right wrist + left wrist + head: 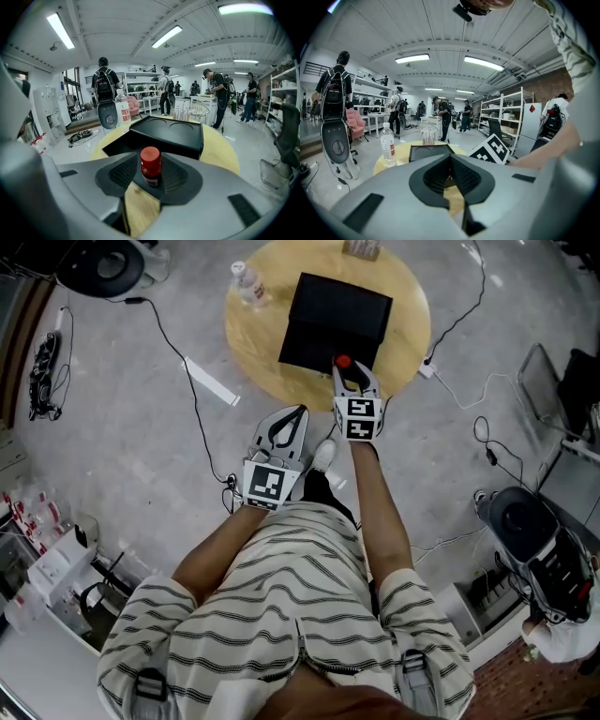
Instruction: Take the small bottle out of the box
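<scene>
Grey concrete floor point(141, 427) strewn with black cables point(192, 399) surrounds a round wooden tabletop point(408, 324), and a black box point(337, 315) sits in the middle of it. A clear water bottle point(249, 284) stands upright near the tabletop's far left edge, well apart from the box. The right tool point(353, 379) reaches to the near edge of the box, its jaws spread wide apart. The small bottle point(151, 166), red-capped and upright, stands between the jaws, with a gap showing beside it, so the pads do not press on it. It sits right at the near side of the box; the jaws hide its base, so I cannot tell whether it rests on the tabletop or on part of the box. From the right gripper view the box point(168, 133) shows two round hollows on its top. The left tool point(300, 412) is held over the floor, near the person's striped shirt point(281, 596) and short of the tabletop, its jaws together at the tips with nothing between them.
</scene>
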Motion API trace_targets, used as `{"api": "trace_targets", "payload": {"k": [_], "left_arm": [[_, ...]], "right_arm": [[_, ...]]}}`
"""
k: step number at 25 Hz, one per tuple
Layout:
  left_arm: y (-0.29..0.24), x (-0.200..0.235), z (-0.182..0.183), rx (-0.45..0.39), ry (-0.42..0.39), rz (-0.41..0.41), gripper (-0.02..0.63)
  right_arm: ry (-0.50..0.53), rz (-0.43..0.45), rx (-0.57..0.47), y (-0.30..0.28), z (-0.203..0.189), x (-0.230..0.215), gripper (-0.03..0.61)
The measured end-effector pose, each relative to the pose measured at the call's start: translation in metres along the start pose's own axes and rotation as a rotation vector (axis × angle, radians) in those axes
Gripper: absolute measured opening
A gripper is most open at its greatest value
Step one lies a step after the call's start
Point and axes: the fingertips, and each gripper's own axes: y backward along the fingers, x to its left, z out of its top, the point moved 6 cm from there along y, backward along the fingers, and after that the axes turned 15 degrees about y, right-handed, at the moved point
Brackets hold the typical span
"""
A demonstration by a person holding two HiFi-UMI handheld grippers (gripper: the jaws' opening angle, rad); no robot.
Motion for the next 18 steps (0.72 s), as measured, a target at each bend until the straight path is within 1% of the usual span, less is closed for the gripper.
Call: {"api": "trace_targets", "payload": {"k": [18], "left_arm": [[0.005,0.007,-0.003,0.007,0.007,0.029,0.021]], "right_arm": [[-0.009,-0.009,0.027,-0.014,-0.004,-0.002,0.155]]}}
